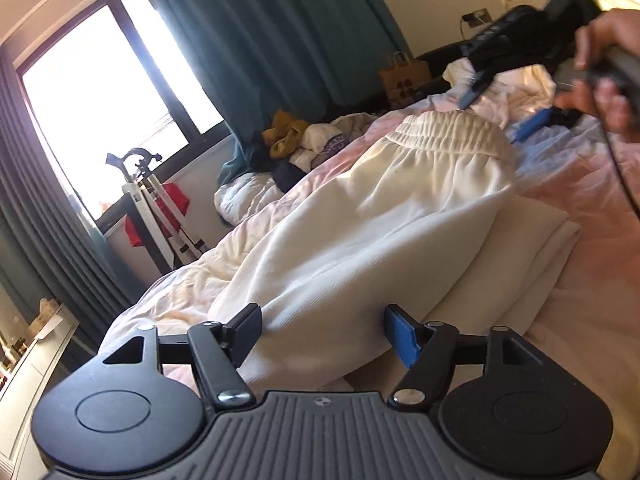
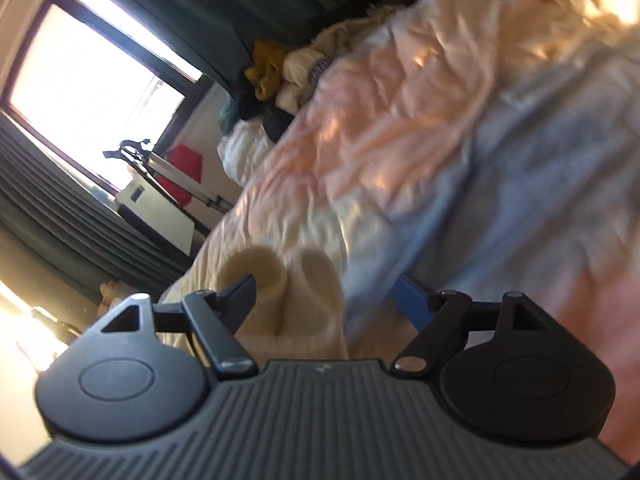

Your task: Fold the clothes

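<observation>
Cream sweatpants (image 1: pixel 372 216) lie lengthwise on the pink bedspread (image 1: pixel 580 240), their elastic waistband (image 1: pixel 440 136) at the far end. My left gripper (image 1: pixel 324 332) stands open at the near end, and the cloth lies loosely between its fingers. At the upper right a hand (image 1: pixel 600 60) holds my right gripper (image 1: pixel 498 114), open just past the waistband. The right wrist view is blurred. In it my right gripper (image 2: pixel 328 300) is open, with a fold of cream cloth (image 2: pixel 296 292) between its fingers, closer to the left one and not pinched.
A heap of other clothes (image 1: pixel 304 140), one of them yellow, sits at the bed's far edge below the teal curtain (image 1: pixel 260 32). A white bundle (image 1: pixel 516 92) and a paper bag (image 1: pixel 404 76) lie beyond the waistband. A folding stand (image 1: pixel 160 208) leans by the window.
</observation>
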Action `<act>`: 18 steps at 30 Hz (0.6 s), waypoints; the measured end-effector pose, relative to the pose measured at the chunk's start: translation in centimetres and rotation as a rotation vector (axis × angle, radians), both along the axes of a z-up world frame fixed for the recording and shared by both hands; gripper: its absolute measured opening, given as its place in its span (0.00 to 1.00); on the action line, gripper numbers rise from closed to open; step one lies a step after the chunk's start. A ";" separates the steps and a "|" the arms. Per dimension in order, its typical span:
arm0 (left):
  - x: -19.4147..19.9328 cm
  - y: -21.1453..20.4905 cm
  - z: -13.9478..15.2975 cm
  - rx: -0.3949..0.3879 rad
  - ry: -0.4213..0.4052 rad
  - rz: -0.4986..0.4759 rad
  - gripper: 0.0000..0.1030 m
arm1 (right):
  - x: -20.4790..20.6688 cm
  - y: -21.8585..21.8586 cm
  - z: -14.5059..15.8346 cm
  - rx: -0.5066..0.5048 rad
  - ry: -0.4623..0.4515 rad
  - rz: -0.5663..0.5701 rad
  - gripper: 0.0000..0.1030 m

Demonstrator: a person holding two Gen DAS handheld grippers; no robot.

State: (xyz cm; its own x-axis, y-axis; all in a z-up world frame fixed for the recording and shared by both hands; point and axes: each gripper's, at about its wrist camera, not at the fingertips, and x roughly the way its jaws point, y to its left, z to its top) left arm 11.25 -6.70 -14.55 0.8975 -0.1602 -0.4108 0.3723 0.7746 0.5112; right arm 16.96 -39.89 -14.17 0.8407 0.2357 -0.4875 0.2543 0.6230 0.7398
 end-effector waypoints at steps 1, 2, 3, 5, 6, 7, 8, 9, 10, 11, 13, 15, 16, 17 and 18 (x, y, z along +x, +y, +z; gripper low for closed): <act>-0.1 0.1 -0.1 0.001 0.000 0.003 0.71 | -0.7 0.5 -0.1 0.025 0.007 0.007 0.78; -0.1 0.2 -0.3 0.008 -0.002 0.007 0.71 | -1.4 1.0 -0.2 0.048 0.009 0.015 0.78; -0.2 0.3 -0.5 0.014 -0.005 0.011 0.71 | -1.8 1.6 -0.4 0.072 0.011 0.018 0.78; -0.2 0.4 -0.7 0.022 -0.013 0.017 0.71 | -2.6 2.8 -0.7 0.121 0.015 0.021 0.78; -0.3 0.4 -0.7 0.015 -0.017 0.018 0.71 | -2.6 3.6 -0.9 0.127 0.021 0.028 0.78; -0.3 0.5 -0.8 0.010 -0.020 0.020 0.69 | -2.4 4.4 -1.2 0.129 0.028 0.036 0.78; -0.3 0.6 -0.8 0.005 -0.020 0.021 0.67 | -2.2 5.2 -1.4 0.102 0.041 0.037 0.78; -0.3 0.6 -0.8 -0.002 -0.016 0.021 0.66 | -1.8 6.0 -1.5 0.060 0.051 0.039 0.78; -0.3 0.7 -0.9 -0.008 -0.013 0.021 0.60 | -1.5 6.6 -1.6 0.031 0.051 0.046 0.78; -0.3 0.7 -0.9 -0.014 -0.012 0.021 0.56 | -1.2 7.1 -1.7 0.005 0.049 0.055 0.78; -0.2 0.7 -0.7 -0.027 -0.011 0.021 0.43 | -1.0 7.8 -1.6 -0.031 0.007 0.066 0.72; -0.3 0.8 -0.4 -0.046 -0.001 0.016 0.28 | -1.3 7.9 -1.2 -0.065 -0.023 0.054 0.57; -0.4 0.8 -0.2 -0.044 0.000 0.002 0.17 | -1.5 7.9 -1.0 -0.081 -0.037 0.046 0.46; -0.5 0.8 0.1 -0.043 -0.003 -0.009 0.13 | -1.7 8.0 -0.7 -0.098 -0.051 0.039 0.42; -0.7 1.0 0.4 -0.043 -0.012 -0.017 0.11 | -1.9 7.9 -0.5 -0.101 -0.065 0.038 0.37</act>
State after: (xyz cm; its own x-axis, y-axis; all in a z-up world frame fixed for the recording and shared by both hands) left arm 10.56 -5.69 -14.13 0.8996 -0.1925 -0.3921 0.3792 0.7895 0.4826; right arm 15.08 -31.94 -14.65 0.8627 0.2209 -0.4548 0.1822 0.7032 0.6872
